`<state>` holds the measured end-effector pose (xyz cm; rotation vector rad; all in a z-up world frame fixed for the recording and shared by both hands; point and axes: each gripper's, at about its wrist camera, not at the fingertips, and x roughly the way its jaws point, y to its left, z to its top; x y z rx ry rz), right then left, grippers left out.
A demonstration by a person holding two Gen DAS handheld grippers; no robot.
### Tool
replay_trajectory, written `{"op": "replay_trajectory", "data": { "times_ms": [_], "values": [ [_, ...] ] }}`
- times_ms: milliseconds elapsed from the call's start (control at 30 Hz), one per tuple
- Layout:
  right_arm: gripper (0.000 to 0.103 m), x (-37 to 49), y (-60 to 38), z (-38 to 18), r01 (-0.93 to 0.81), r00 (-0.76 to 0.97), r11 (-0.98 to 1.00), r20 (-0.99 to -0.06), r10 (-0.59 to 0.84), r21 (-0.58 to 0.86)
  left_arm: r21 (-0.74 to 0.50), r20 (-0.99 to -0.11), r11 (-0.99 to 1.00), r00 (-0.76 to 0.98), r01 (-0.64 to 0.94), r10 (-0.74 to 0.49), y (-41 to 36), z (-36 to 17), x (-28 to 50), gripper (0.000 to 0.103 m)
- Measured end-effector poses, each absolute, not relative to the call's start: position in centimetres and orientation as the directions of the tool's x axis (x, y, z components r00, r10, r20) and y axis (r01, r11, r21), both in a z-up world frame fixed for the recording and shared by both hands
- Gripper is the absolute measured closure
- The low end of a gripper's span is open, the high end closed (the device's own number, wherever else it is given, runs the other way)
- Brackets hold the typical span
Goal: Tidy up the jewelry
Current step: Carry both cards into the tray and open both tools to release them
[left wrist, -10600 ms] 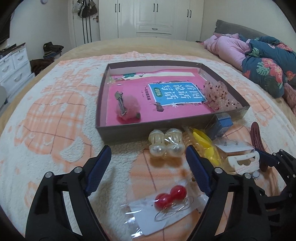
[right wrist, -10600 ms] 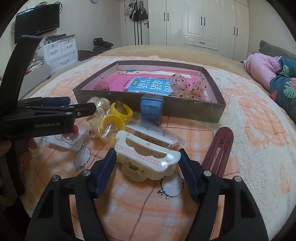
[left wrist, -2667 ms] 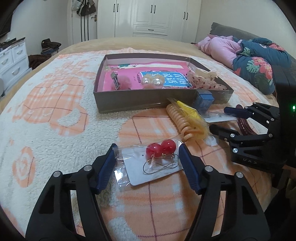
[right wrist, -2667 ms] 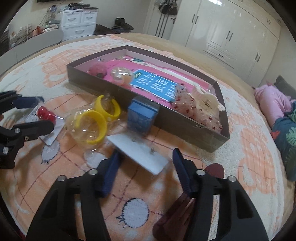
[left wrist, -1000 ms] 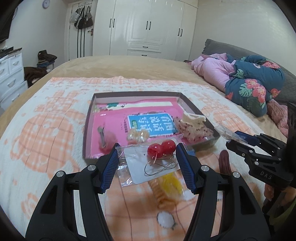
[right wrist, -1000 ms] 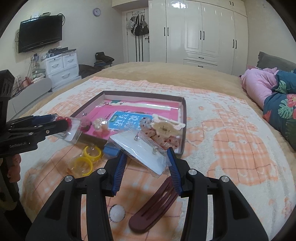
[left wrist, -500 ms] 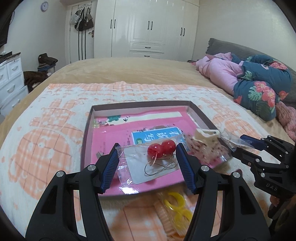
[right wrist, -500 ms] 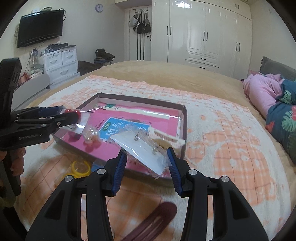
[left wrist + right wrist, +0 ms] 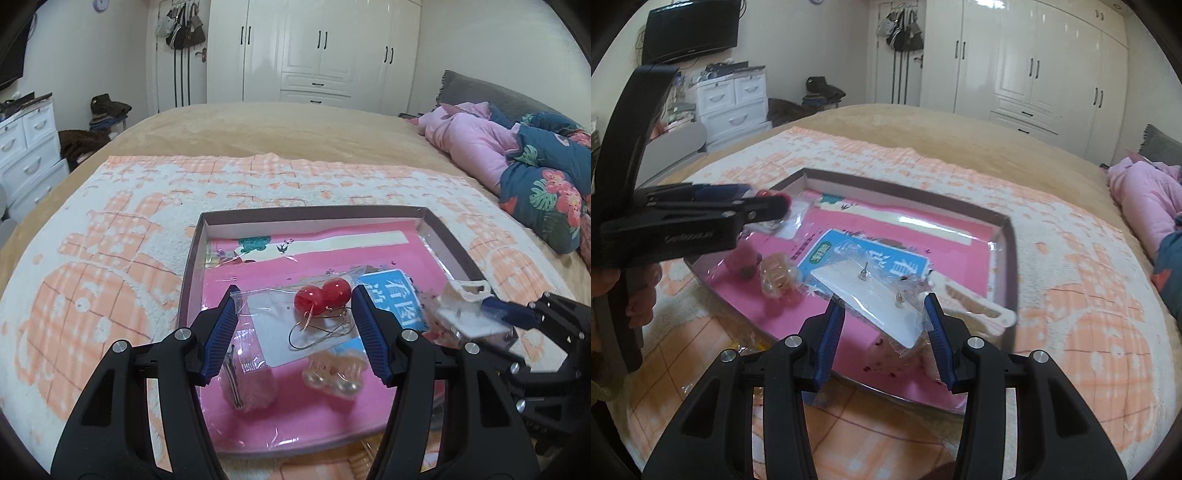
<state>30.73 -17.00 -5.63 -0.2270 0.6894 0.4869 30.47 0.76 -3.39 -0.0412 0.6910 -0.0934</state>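
Observation:
My left gripper [image 9: 293, 302] is shut on a clear packet with a white card and red ball earrings [image 9: 322, 295], held above the brown box [image 9: 280, 213] with its pink lining. My right gripper [image 9: 884, 308] is shut on a clear packet holding a white card with small stud earrings [image 9: 871, 291], also over the box [image 9: 1010, 258]. Inside the box lie a pearl hair tie [image 9: 332, 376], a pink pom-pom clip [image 9: 247, 384] and a white claw clip [image 9: 975, 299]. Each gripper appears in the other's view, the right gripper [image 9: 491, 306] and the left gripper [image 9: 764, 206].
The box rests on an orange-and-white blanket [image 9: 92, 258] on a bed. Pink and floral bedding [image 9: 517, 147] lies at the far right. Yellow items [image 9: 365, 448] peek out below the box's near wall. White drawers [image 9: 731, 99] and wardrobes stand beyond the bed.
Both grippers have carried their packets forward from in front of the box to above its inside. The box now looks larger and nearer in both views.

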Motion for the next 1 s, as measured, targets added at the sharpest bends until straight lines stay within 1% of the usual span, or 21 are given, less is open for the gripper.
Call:
{"op": "replay_trajectory", "data": {
  "times_ms": [267,767,933,1000],
  "values": [
    [0.060,31.3,-16.0,-6.9,-0.521,0.635,0.853,-0.683,0.362,-0.033,-0.074,-0.653,0.996,0.752,0.051,-0.086,1.1,-4.2,31.7,0.050],
    [0.057,31.6,-16.5,-7.2,-0.503,0.625,0.864,-0.685,0.375,0.015,-0.092,-0.656,0.995,0.750,0.035,-0.087,1.4,-4.6,32.2,0.050],
    [0.050,31.6,-16.6,-7.1,-0.498,0.621,0.866,-0.683,0.384,0.034,-0.094,-0.659,0.995,0.747,0.033,-0.087,1.4,-4.9,32.0,0.050],
    [0.049,31.6,-16.7,-7.1,-0.497,0.618,0.866,-0.683,0.389,0.044,-0.096,-0.660,0.995,0.746,0.032,-0.088,1.5,-5.0,31.9,0.050]
  ]
}}
